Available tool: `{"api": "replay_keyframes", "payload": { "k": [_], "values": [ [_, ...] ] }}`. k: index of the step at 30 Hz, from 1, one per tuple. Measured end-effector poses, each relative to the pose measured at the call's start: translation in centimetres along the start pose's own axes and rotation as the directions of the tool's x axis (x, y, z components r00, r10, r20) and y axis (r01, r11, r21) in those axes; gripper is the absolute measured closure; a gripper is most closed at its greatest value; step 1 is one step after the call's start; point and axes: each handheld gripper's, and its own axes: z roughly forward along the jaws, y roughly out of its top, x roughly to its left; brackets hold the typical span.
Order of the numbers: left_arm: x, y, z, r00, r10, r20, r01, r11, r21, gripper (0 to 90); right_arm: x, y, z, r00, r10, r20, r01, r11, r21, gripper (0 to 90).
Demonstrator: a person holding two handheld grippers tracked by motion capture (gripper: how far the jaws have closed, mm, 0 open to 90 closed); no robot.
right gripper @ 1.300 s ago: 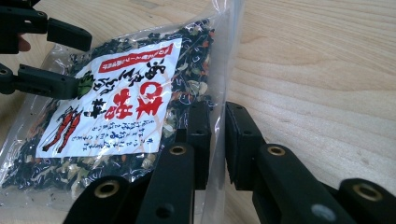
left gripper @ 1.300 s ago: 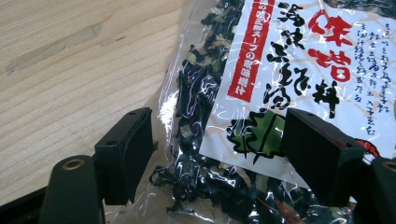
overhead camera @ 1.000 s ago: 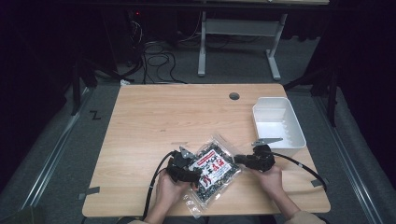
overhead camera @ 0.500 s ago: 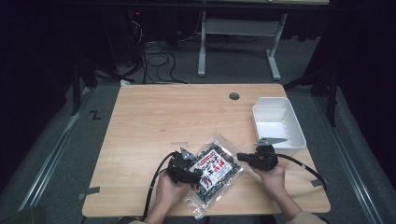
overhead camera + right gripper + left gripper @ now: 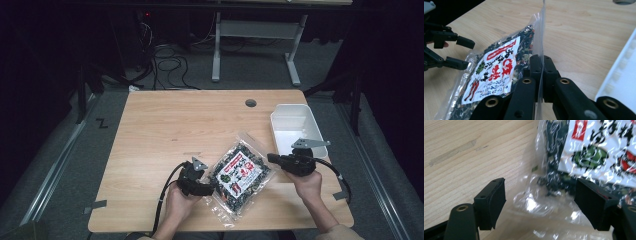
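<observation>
A clear plastic bag (image 5: 240,176) of dark dried food with a white and red label lies tilted near the table's front edge. My right gripper (image 5: 270,158) is shut on the bag's right edge; in the right gripper view the bag (image 5: 499,75) has its clear film seam pinched between the pads of the right gripper (image 5: 541,65), and that edge is raised off the wood. My left gripper (image 5: 212,188) is at the bag's left corner. Its jaws stand open around the bag (image 5: 564,170) and its crinkled clear film, and the left gripper (image 5: 540,202) has no pad pressing on it.
A white rectangular tray (image 5: 296,128) stands at the right, just behind my right hand; its rim (image 5: 621,72) runs close beside the right gripper. A round cable hole (image 5: 250,103) sits at the table's back. Bare wood (image 5: 175,125) spreads over the left and middle.
My right gripper has closed on the bag's right edge and risen, lifting that side of the bag. The left hand has stayed in place.
</observation>
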Motion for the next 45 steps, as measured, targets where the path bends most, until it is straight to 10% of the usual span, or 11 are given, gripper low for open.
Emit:
{"api": "replay_keyframes", "payload": {
  "k": [15,29,45],
  "values": [
    [0.1,-0.3,-1.0,0.9999,-0.003,0.016,0.003,1.0000,0.009,26.2,0.6,2.8,-3.7,0.9931,-0.105,0.052,0.105,0.994,-0.011,90.0],
    [1.2,-0.5,-1.1,0.9979,-0.062,0.021,0.062,0.9980,-0.011,26.7,4.2,8.0,-5.8,0.9624,-0.265,0.060,0.265,0.964,0.009,90.0],
    [1.1,-0.6,-1.0,0.9981,-0.057,0.021,0.058,0.9983,-0.009,26.7,6.0,10.9,-6.2,0.9475,-0.315,0.052,0.315,0.949,0.009,90.0]
  ]
}}
